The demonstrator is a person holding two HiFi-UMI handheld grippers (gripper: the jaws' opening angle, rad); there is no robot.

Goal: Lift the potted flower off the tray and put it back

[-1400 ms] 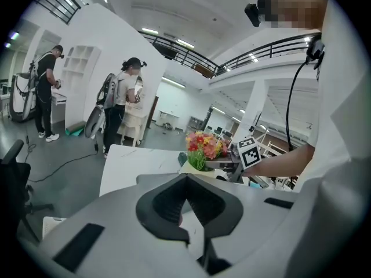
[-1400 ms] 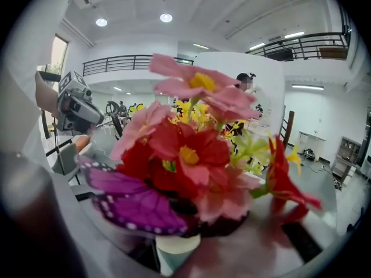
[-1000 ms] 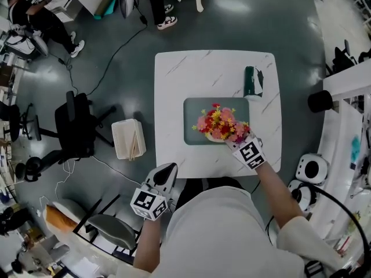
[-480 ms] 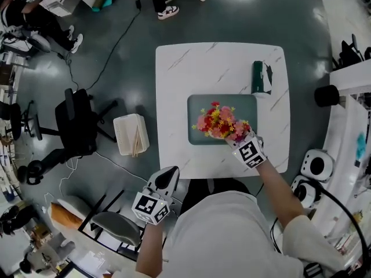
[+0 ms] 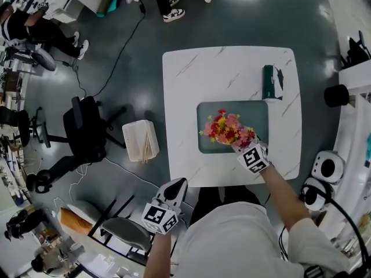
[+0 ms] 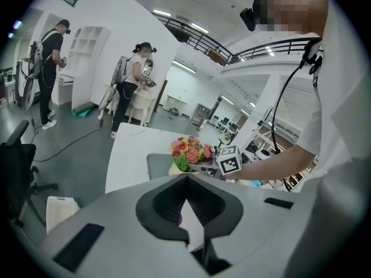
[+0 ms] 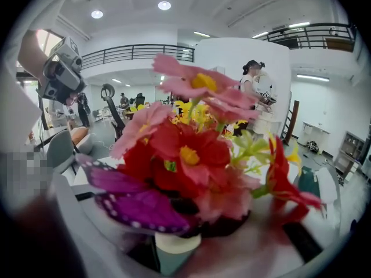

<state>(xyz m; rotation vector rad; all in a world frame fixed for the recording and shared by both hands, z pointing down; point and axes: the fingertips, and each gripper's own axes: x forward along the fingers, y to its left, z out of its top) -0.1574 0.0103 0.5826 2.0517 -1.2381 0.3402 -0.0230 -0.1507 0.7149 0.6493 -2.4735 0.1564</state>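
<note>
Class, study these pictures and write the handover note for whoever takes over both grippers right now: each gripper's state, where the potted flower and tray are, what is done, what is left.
Left gripper: shut, nothing between its jaws, held off the near edge of the table.
Right gripper: shut on the white pot of the potted flower.
Potted flower: over the grey-green tray on the table. I cannot tell whether the pot touches the tray.
Done: the pot is gripped.
Left: probably make sure the pot stands on the tray, open the jaws and withdraw.
</note>
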